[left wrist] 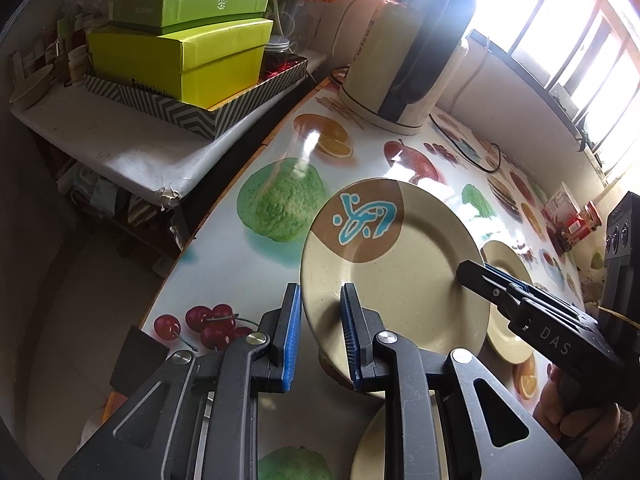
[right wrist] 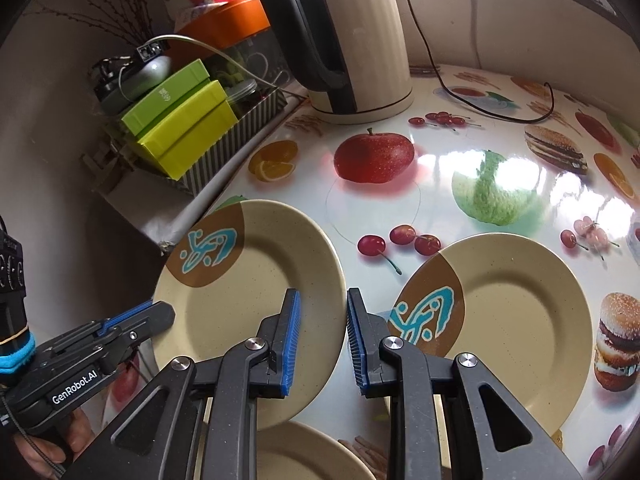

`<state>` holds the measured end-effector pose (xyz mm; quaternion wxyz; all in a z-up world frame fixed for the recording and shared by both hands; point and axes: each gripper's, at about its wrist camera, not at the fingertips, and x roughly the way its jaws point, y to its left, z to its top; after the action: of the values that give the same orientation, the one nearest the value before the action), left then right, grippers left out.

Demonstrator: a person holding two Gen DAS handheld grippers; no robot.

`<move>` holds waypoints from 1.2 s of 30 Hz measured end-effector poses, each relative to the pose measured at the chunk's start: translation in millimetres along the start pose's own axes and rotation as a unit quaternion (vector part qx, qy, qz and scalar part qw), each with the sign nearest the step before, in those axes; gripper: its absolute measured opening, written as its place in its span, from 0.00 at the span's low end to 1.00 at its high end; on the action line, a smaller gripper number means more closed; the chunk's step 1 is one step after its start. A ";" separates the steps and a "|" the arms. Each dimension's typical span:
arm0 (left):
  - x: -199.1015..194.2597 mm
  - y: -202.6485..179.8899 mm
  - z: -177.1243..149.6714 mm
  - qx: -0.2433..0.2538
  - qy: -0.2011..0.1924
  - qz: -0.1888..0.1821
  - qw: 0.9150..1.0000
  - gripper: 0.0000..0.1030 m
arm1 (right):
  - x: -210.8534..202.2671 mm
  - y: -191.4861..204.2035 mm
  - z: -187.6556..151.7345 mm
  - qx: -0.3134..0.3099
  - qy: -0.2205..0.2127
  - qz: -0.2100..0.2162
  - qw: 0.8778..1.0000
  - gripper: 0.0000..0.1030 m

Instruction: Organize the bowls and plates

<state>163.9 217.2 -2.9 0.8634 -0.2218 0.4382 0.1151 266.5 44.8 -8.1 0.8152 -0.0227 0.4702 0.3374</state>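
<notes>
L wrist: our left gripper (left wrist: pixel 320 330) straddles raised plate (left wrist: pixel 394 264) rim, pads apart; right gripper (left wrist: pixel 474 272) at its far edge.
R wrist: right gripper (right wrist: pixel 323 336) pads apart astride same plate (right wrist: pixel 248 304); second plate (right wrist: pixel 496 328) flat on table (right wrist: pixel 440 184).

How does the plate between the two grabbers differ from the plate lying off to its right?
The left plate is lifted and tilted above the table, with both grippers, left gripper and right gripper, at its rim; the right plate lies flat on the tablecloth, untouched. The left plate overhangs a third plate; the right one covers nothing. Both are beige with a brown patch and a teal motif.
</notes>
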 end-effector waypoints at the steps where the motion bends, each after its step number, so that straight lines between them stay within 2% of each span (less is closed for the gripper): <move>1: -2.5 -1.0 -1.4 0.001 -0.001 -0.002 1.000 0.20 | -3.3 -0.2 -2.0 0.001 -0.001 0.000 1.000 0.22; 21: -35.9 -28.4 -49.1 0.028 0.002 -0.019 0.999 0.20 | -61.4 -8.5 -57.6 0.024 -0.011 -0.012 1.000 0.22; 36: -38.5 -36.8 -87.1 0.038 0.025 -0.024 0.999 0.20 | -75.3 -17.0 -101.9 0.043 0.005 -0.021 0.999 0.22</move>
<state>94.2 142.7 -6.5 0.8626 -0.2018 0.4583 0.0723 174.7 -44.2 -10.7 0.8202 0.0010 0.4875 0.2995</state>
